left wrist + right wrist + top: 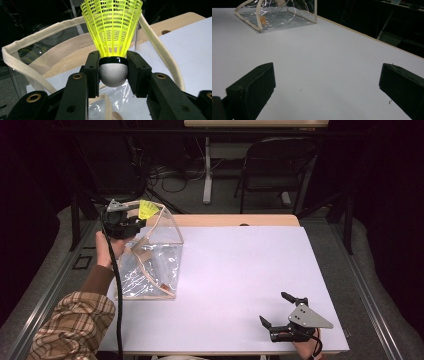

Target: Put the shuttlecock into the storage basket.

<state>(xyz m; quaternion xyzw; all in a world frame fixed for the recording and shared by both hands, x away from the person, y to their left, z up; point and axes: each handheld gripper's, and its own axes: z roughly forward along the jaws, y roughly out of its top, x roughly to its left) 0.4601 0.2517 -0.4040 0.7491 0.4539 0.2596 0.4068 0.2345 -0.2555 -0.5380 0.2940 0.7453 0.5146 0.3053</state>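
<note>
A yellow shuttlecock (112, 35) with a grey-white cork head sits clamped between the jaws of my left gripper (113, 72), which is shut on it by the head. In the high view the left gripper (131, 218) holds the shuttlecock (148, 210) above the open top of a clear plastic bag (152, 262) trimmed with cream webbing (62, 50), which stands at the table's left. My right gripper (281, 309) rests low near the front right of the table, jaws wide open with nothing between them (327, 85). The bag (277, 15) lies far off in its view.
The white table top (235, 270) stretches between bag and right gripper. A wooden strip (235, 220) edges its far side. Beyond stand a black folding chair (275, 165), a table leg and floor cables. A small orange tag (263, 20) lies inside the bag.
</note>
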